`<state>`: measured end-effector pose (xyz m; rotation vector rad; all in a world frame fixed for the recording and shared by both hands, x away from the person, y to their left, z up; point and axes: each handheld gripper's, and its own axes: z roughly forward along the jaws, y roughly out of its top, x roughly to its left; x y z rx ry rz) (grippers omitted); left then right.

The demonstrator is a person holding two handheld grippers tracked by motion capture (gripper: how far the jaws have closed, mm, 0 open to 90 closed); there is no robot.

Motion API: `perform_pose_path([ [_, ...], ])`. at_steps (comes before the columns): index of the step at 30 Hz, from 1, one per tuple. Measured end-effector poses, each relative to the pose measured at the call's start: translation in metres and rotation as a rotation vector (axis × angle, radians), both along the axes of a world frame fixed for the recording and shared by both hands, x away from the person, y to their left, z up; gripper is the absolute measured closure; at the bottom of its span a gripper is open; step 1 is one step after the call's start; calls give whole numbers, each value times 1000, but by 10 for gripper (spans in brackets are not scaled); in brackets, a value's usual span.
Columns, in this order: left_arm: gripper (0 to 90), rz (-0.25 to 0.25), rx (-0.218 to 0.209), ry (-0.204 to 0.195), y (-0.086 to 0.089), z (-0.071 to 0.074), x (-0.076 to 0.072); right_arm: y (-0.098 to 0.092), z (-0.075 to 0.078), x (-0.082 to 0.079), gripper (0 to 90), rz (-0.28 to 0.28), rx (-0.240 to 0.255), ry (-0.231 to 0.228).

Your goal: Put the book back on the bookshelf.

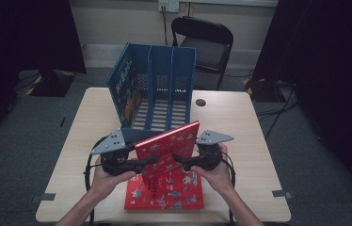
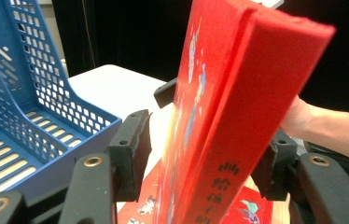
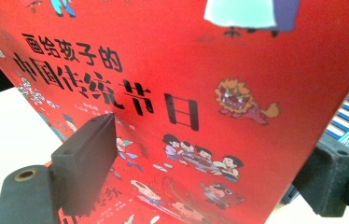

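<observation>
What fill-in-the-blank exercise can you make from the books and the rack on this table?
1. The raised red book tilts above a second red book that lies ____ on the table.
2. The blue file rack has ____ compartments.
3. A black folding ____ stands behind the table.

Missing words: flat; three; chair.

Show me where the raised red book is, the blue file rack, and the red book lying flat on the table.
Raised red book [image 1: 169, 146], high view, middle of its front cover.
Blue file rack [image 1: 160, 70], high view, a divider wall.
Flat red book [image 1: 174, 194], high view, lower part of its cover.
</observation>
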<state>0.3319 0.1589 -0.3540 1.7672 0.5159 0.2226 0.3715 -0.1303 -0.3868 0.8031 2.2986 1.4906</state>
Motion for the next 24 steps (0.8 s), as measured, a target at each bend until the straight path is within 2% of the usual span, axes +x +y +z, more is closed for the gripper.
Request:
perform_pose_path([
  [4, 451, -4, 3, -2, 1, 2, -1, 0, 0, 0, 154, -1, -1, 1],
  [8, 443, 1, -29, -14, 6, 9, -2, 0, 0, 0, 154, -1, 0, 1],
  [10, 444, 8, -31, -20, 10, 13, -2, 1, 0, 1, 154, -2, -1, 2],
  [12, 443, 9, -67, -15, 16, 18, -2, 1, 0, 1, 154, -4, -3, 1],
  [14, 443, 10, -66, -21, 21, 22, -3, 1, 0, 1, 154, -4, -1, 3],
  [16, 436, 4, -95, -19, 25, 27, -4, 1, 0, 1, 154, -4, -2, 3],
  [19, 430, -3, -108, -28, 32, 34, -5, 1, 0, 1, 153, -4, -2, 4],
  [24, 408, 13, -140, -34, 44, 42, -6, 1, 0, 1, 154, -5, -3, 5],
])
